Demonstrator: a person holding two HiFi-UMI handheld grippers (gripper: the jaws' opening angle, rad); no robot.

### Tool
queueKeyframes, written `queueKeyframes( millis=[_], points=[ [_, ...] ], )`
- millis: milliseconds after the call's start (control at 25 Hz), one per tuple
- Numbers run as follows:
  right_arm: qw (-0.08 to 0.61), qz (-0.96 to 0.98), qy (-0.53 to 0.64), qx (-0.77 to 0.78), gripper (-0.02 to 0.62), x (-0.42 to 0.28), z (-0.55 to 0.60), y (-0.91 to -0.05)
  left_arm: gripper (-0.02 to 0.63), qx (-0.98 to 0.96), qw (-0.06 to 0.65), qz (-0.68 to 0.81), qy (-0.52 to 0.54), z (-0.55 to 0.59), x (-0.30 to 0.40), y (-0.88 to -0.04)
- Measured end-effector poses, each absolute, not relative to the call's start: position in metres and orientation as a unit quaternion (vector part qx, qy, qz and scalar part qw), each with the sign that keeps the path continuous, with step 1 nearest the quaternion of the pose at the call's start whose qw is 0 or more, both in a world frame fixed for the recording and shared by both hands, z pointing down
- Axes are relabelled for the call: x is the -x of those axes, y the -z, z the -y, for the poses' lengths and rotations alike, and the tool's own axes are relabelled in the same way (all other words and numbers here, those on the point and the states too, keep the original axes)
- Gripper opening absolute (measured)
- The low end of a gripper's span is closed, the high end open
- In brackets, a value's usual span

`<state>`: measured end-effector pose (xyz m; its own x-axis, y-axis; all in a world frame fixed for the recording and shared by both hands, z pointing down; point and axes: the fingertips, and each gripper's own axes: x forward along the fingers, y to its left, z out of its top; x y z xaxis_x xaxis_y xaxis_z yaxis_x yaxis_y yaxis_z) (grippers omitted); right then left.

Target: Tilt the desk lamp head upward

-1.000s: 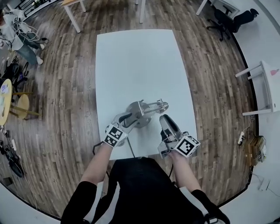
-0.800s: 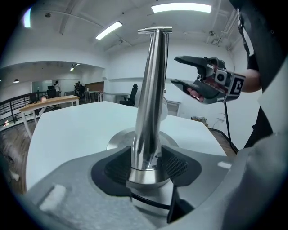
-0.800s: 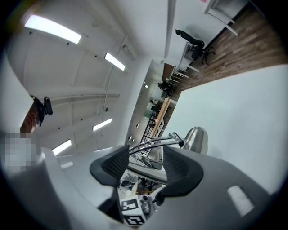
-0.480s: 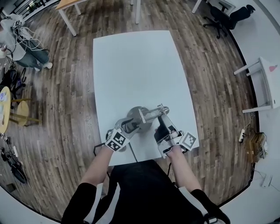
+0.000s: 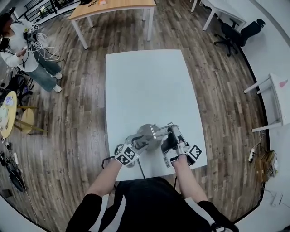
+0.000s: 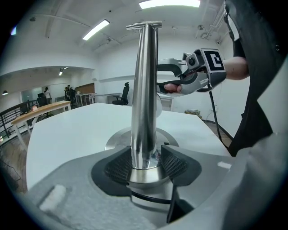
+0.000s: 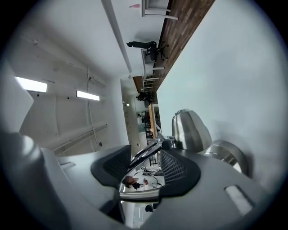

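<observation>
A chrome desk lamp (image 5: pixel 146 133) stands near the front edge of the white table (image 5: pixel 145 81). Its upright post (image 6: pixel 144 99) rises between the jaws of my left gripper (image 6: pixel 143 164), just above the round base. The pads sit close on both sides, with a slight gap on the right; the left gripper (image 5: pixel 141 141) is open. The lamp's arm (image 5: pixel 162 128) runs right to the lamp head (image 7: pixel 140 184). My right gripper (image 7: pixel 141 168) has that shiny head between its pads and its jaws are closing. In the head view, the right gripper (image 5: pixel 171 136) is at the arm's end.
A person (image 5: pixel 22 41) stands at the far left on the wooden floor. A wooden table (image 5: pixel 113 7) is beyond the white one, an office chair (image 5: pixel 235 29) is at the back right and a white side table (image 5: pixel 276 90) is at the right. The lamp's cable (image 5: pixel 140 170) hangs over the front edge.
My right gripper has moved left from beside the lamp to the end of its arm. My left gripper has slid in around the post. The lamp has not moved.
</observation>
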<state>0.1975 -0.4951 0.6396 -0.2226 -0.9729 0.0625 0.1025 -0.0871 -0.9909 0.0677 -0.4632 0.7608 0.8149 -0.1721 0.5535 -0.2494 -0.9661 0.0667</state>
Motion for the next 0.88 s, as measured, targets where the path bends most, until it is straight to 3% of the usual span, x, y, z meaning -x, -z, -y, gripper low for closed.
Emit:
queueKeyframes(
  millis=[880],
  points=[
    [0.344, -0.647, 0.462, 0.500, 0.153, -0.216, 0.509, -0.565, 0.215, -0.948, 0.065, 0.105, -0.294, 0.469, -0.064, -0.766]
  ],
)
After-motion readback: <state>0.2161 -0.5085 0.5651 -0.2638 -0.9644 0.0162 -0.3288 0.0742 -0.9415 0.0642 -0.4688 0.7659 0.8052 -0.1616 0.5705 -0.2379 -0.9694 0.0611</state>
